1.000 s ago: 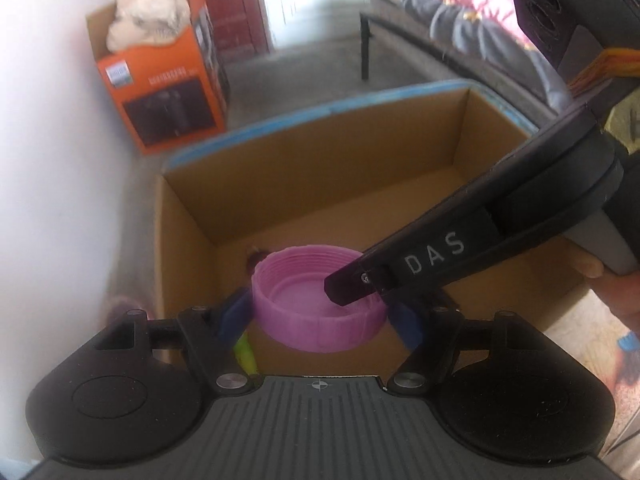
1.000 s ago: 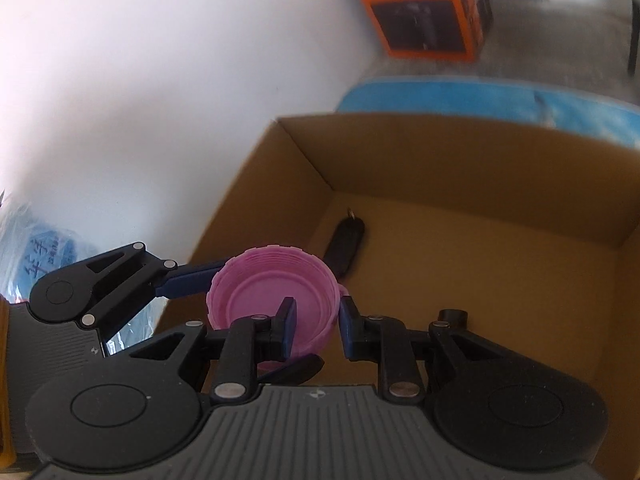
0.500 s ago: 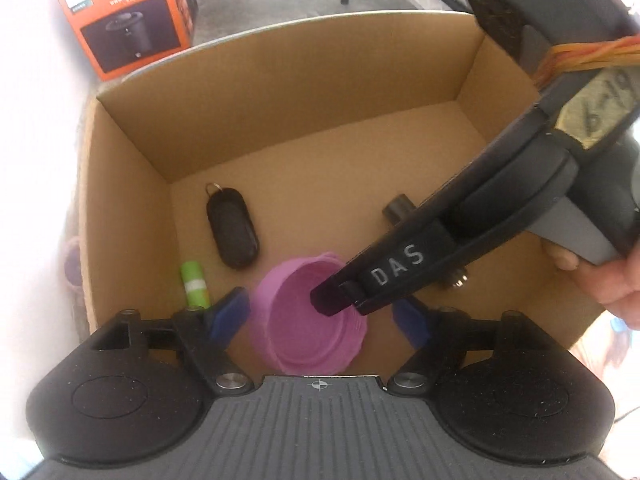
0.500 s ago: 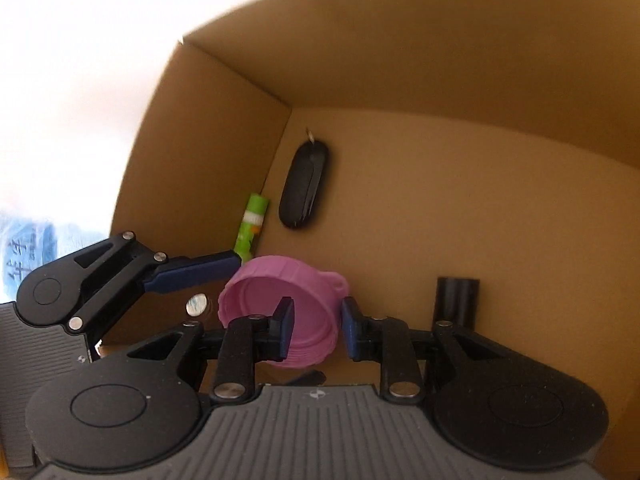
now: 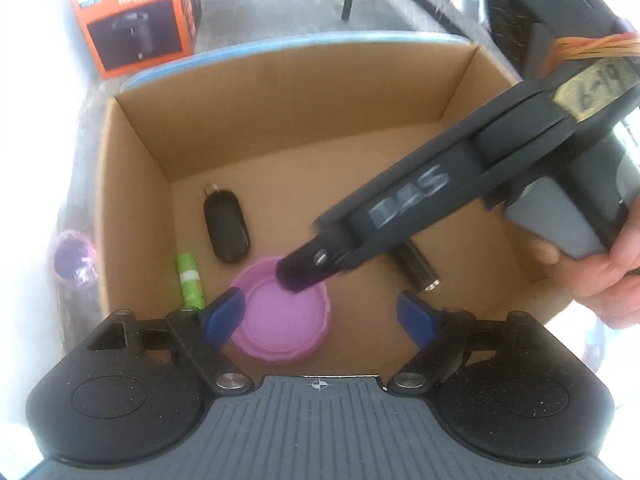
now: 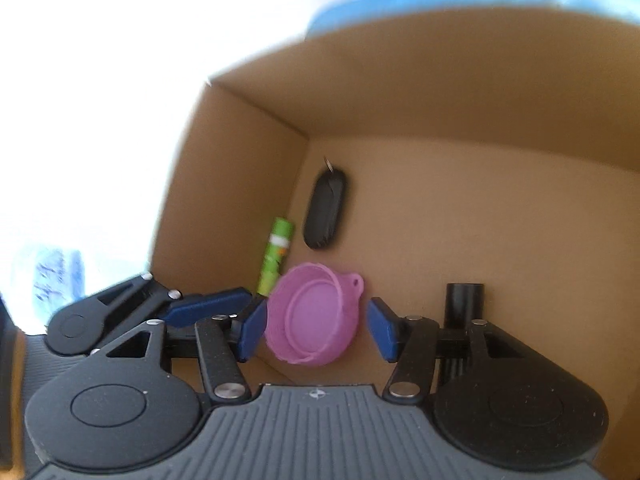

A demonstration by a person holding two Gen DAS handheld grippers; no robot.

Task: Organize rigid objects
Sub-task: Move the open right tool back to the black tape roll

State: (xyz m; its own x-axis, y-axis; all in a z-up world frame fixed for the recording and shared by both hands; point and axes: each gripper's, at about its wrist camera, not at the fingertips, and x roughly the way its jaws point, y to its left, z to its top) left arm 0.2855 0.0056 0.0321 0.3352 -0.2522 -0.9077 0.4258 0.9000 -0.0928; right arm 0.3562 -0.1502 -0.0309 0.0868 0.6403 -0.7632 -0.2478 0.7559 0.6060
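A pink screw lid (image 5: 280, 320) lies open side up on the floor of a cardboard box (image 5: 288, 120), near its front left corner. My left gripper (image 5: 320, 316) hangs over it, jaws opening wide, the left pad beside the lid's rim and no pad pressing it. In the right wrist view the pink lid (image 6: 316, 316) sits tilted between the blue pads of my right gripper (image 6: 316, 330). Those jaws are opening and stand clear of it. The right gripper's fingertip (image 5: 300, 274) reaches in from the right, held by a hand (image 5: 600, 276).
In the box also lie a black key fob (image 5: 226, 224), a green tube (image 5: 190, 280) by the left wall, and a black cylinder (image 5: 416, 268). An orange carton (image 5: 132, 20) stands behind. A purple round thing (image 5: 74, 256) sits outside the left wall.
The right jaws, shut on the lid's rim before, have spread and let it go. The lid has dropped to the box floor. The left jaws have widened.
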